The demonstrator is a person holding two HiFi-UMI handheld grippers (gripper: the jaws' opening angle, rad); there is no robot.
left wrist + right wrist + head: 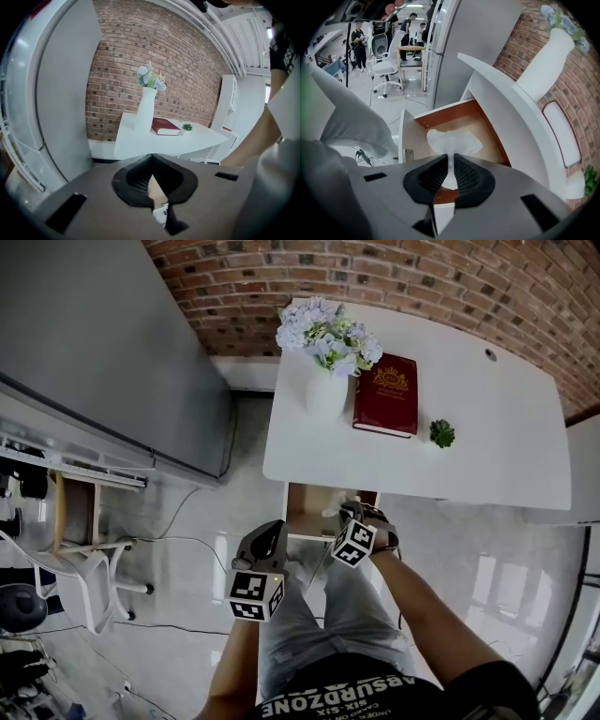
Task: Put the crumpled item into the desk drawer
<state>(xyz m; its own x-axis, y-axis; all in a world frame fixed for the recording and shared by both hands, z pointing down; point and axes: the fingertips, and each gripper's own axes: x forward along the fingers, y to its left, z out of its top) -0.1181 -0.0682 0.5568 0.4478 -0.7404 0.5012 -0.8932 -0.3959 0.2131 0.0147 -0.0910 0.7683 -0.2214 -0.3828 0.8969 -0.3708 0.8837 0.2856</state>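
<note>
The crumpled item is a white wad of paper, pinched by its lower end between the pads of my right gripper. It hangs just over the open desk drawer, which has a wooden inside and a white front. In the head view the right gripper sits over the drawer under the white desk's front edge. My left gripper hangs lower left of the drawer, above the person's leg. Its jaws meet at the tips with nothing between them.
On the desk stand a white vase of pale flowers, a red book and a small green plant. A brick wall runs behind. A grey partition and a white chair lie to the left.
</note>
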